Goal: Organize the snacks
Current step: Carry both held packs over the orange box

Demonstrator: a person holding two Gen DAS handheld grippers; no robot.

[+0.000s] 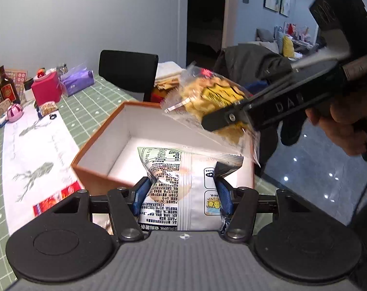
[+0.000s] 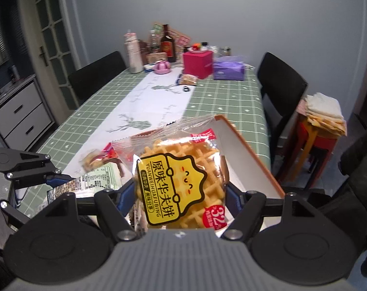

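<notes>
Both claws are loaded: the left gripper (image 1: 182, 189) pinches a white snack packet (image 1: 181, 186) by its sides, printed back facing up, and the right gripper (image 2: 178, 194) pinches a clear waffle packet (image 2: 181, 181) with a yellow label. The landmark is the open orange box (image 1: 98, 143) with white inner walls, sitting on the green checked table (image 1: 103, 89).

From the left wrist view, the white packet reaches over the box's near wall and into its interior, while the waffle packet (image 1: 212, 99) hangs in the air above the box's far right corner, held from the right. Whether the white packet already rests on the box floor I cannot tell.

The step in hand looks like lowering both snacks into the box. To do it well, I would lay the white packet flat against one side of the floor before spreading the fingers, so it leaves a bare strip for the waffle. The waffle packet is crinkly and its crimped end sticks out, so it should come down level, not corner first, or it may catch on the rim.

As for room, the box's left half appears bare. Its right wall lies close to the table's edge, with dark floor beyond, so pushing the box rightward is risky. A red snack packet (image 1: 53, 201) lies just left of the box on the white runner (image 1: 30, 145); the bottles and pink box (image 1: 46, 89) are well beyond it.
</notes>
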